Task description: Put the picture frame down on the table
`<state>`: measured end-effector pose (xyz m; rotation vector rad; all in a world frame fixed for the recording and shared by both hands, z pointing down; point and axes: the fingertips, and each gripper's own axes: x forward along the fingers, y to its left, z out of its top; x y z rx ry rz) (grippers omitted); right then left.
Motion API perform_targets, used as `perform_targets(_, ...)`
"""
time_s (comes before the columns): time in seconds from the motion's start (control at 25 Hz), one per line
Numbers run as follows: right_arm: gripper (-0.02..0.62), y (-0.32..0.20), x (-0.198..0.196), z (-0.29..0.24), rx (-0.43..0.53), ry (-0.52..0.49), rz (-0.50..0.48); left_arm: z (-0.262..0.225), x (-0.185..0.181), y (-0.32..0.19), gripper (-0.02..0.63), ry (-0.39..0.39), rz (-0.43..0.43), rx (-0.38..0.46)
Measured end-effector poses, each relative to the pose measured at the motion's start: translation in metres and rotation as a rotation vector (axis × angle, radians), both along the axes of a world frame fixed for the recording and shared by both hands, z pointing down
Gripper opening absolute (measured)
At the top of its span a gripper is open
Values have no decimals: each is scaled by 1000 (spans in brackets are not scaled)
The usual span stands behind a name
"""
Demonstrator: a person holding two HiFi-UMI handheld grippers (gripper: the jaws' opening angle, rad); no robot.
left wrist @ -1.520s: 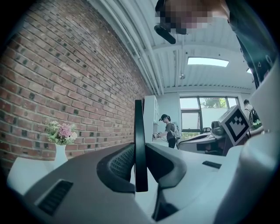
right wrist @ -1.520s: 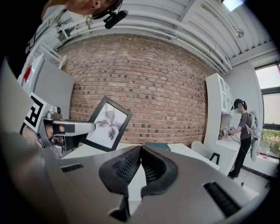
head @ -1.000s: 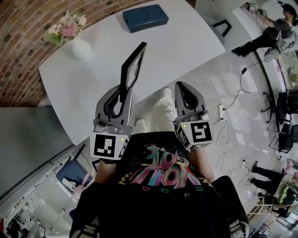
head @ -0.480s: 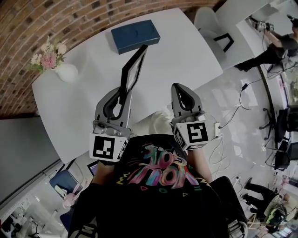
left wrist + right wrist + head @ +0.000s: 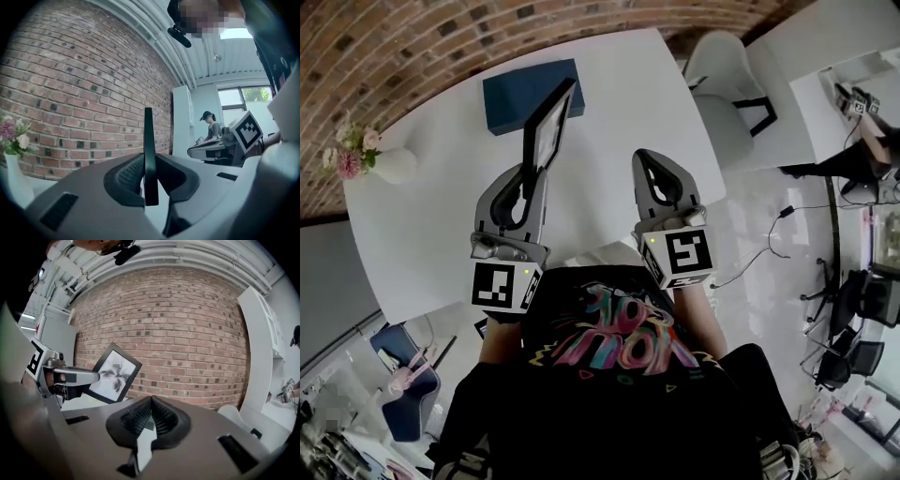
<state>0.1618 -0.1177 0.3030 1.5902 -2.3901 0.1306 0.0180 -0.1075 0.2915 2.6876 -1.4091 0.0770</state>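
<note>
The white table [image 5: 623, 117] carries a dark blue box [image 5: 508, 99] and a white vase of flowers [image 5: 386, 166].

Carries the picture frame [image 5: 546, 131] forward over the tabletop [image 5: 609, 103].
Brings the left gripper [image 5: 531, 178] and the right gripper [image 5: 650, 161] from the near edge of the tabletop to well over its white surface. Sets the frame's top corner in front of the blue box [image 5: 511, 101] in the head view, where a second ago it stands clear of it. Shifts the box and the vase of flowers [image 5: 380, 165] down and to the left in that view. Widens the band of brick wall [image 5: 412, 37] along the top and uncovers more of the white chair [image 5: 722, 89] at the upper right.
</note>
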Motion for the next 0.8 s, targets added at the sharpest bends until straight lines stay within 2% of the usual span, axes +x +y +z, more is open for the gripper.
perform_targets(0.16,18,-23,24,3,-21,-5,-56,0,23,-17,80,-5,-52,-20)
perform_targets(0.32,18,-39,32,6,-42,-34,-91,3,36,-27,80,-28,-56,-48)
perform_targets(0.64,18,-45,38,20,-91,-36,-59,8,51,-30,80,-20,13,-76)
perform_targets(0.8,18,-46,38,16,-76,-46,-35,8,58,-31,80,-6,56,-76)
